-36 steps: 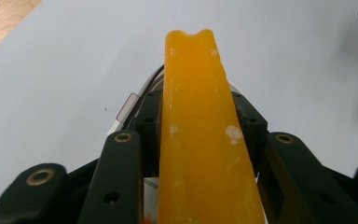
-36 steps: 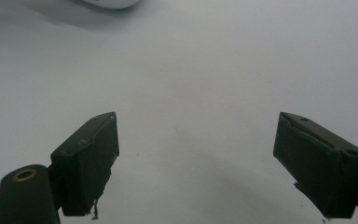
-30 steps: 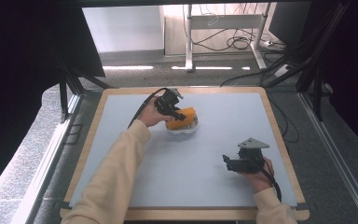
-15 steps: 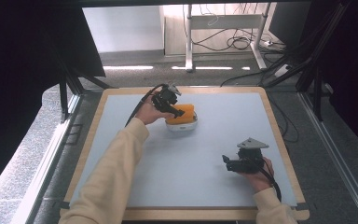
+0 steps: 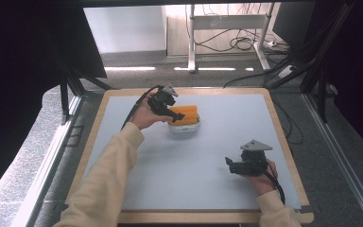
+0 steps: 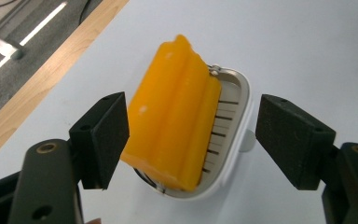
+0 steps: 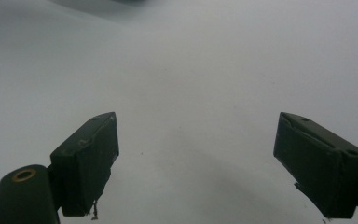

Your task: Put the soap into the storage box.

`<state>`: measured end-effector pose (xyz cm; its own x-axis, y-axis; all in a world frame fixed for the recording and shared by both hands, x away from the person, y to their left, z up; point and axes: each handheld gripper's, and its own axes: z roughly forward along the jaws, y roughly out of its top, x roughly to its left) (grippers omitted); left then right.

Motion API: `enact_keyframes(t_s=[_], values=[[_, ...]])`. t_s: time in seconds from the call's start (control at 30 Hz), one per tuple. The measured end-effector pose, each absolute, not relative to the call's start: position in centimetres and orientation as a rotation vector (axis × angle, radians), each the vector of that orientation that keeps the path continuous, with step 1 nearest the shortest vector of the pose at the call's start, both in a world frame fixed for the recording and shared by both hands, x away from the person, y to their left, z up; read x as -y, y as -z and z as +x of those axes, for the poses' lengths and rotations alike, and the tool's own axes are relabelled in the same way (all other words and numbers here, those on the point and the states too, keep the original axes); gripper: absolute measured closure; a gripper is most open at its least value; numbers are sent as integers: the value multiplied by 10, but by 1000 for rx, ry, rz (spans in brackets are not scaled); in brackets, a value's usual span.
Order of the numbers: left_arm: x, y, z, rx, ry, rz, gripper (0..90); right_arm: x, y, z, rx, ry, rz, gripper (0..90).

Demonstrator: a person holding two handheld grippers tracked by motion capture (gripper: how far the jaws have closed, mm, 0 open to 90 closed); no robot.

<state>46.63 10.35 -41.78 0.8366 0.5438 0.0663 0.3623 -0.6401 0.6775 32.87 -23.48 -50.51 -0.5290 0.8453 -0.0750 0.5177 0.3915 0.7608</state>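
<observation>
Resting near right on the mat, right gripper — jaws wide, empty, seemingly on standby. Farther, left of centre, left gripper spread wide around the soap, likely for a grab — orange, ridged, lying tilted in a white dish.

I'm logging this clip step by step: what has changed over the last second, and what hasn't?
The left gripper has drawn back a little from the orange block toward the table's far-left side; its jaws stand open, apart from the block, which lies tilted in the white dish. Block, dish and the open right gripper at the near right stayed where they were.
</observation>
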Motion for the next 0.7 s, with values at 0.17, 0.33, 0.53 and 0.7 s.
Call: enact_keyframes(t_s=[0.17, 0.33, 0.53, 0.7], values=[[-115, 416, 449, -658, -343, 2321, 250, 234, 505, 329, -2201, -963, 1162, 141], [-130, 415, 429, -664, -342, 2302, 250, 233, 505, 328, -2198, -963, 1159, 141], [-146, 415, 402, -699, -348, 2269, 252, 231, 505, 327, -2203, -960, 1157, 141], [-162, 420, 377, -746, -373, 2245, 246, 230, 504, 326, -2203, -961, 1153, 141]])
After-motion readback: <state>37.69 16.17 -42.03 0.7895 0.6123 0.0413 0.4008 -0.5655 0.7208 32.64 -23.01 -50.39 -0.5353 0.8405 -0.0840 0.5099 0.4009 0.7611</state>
